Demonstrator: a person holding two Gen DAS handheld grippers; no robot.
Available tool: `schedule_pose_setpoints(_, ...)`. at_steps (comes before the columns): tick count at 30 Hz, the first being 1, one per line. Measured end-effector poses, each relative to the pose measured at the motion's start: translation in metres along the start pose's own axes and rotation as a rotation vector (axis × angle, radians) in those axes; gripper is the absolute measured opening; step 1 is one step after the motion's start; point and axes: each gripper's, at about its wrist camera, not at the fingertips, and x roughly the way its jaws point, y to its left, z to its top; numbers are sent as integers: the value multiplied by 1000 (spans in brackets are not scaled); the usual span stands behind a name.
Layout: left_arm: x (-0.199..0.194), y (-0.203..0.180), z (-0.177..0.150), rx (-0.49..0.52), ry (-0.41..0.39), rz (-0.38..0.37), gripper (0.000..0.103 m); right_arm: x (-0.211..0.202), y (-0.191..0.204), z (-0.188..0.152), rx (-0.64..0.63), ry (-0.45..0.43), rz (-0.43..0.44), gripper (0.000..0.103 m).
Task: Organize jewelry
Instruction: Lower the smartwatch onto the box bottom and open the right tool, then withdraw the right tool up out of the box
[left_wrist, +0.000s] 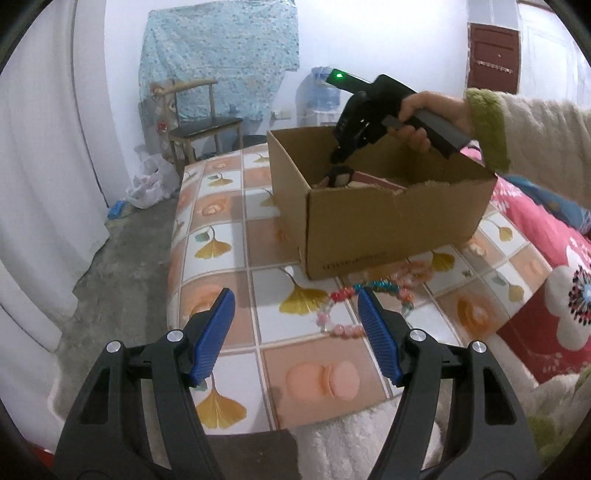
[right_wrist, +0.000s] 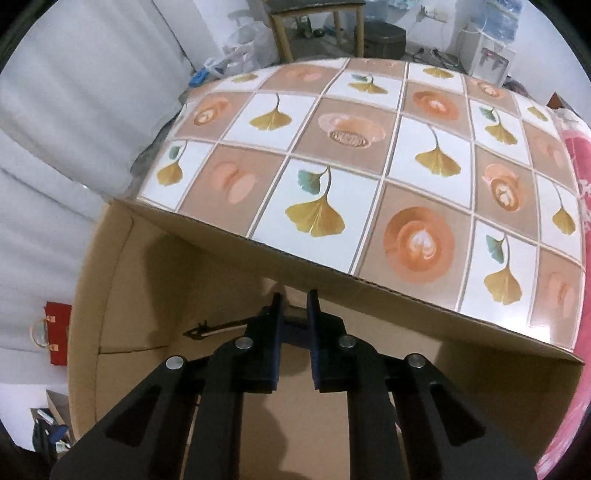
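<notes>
— While the left gripper (left_wrist: 295, 314) hangs over the near edge of the table (left_wrist: 229, 258), how do its jaws stand?
— Wide apart, nothing between the blue pads (left_wrist: 214, 332). Just past the tips, a beaded bracelet (left_wrist: 369, 299) of pink, red and turquoise beads lies on the patterned tablecloth, close against the near wall of the cardboard box (left_wrist: 388, 229).
— And the right gripper (left_wrist: 341, 162)?
— Its nose is dipped into the open box from above, the hand (left_wrist: 424, 118) holding it over the far rim. From its own camera the fingers (right_wrist: 275, 314) stand nearly together with a narrow gap; something dark sits between the tips, but I cannot tell if they grip it.
— Anything else in the box?
— A thin dark item (right_wrist: 207, 330) lies against the inner wall, too small to name.
— Beyond the table?
— A wooden chair (left_wrist: 199, 122) stands past the far edge, with a water dispenser (left_wrist: 321, 99) by the wall.
</notes>
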Motion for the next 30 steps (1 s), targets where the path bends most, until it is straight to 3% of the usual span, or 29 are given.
schedule_pose_setpoints(9, 4, 2, -8, -5, -9, -29, 66, 8, 12, -26, -58, 77, 4, 13)
schedule_pose_setpoints(13, 6, 3, -10, -11, -4, -34, 66, 19, 24, -38, -130, 140, -45, 13)
schedule_pose_setpoints(16, 6, 4, -11, -15, -2, -34, 66, 21, 28, -37, -149, 140, -63, 13)
schedule_pose_setpoints(21, 5, 6, -13, -23, -7, -37, 66, 14, 21, -30, -96, 141, -25, 13)
schedule_pose_setpoints(24, 7, 8, -16, -25, 2, -40, 66, 13, 27, -35, -116, 200, 29, 14)
schedule_pose_setpoints(26, 10, 7, -18, -28, 9, -48, 67, 18, 33, -41, -151, 237, 16, 22)
schedule_pose_setpoints(30, 14, 3, -19, -37, 8, -70, 70, 33, 28, -39, -119, 252, -23, 23)
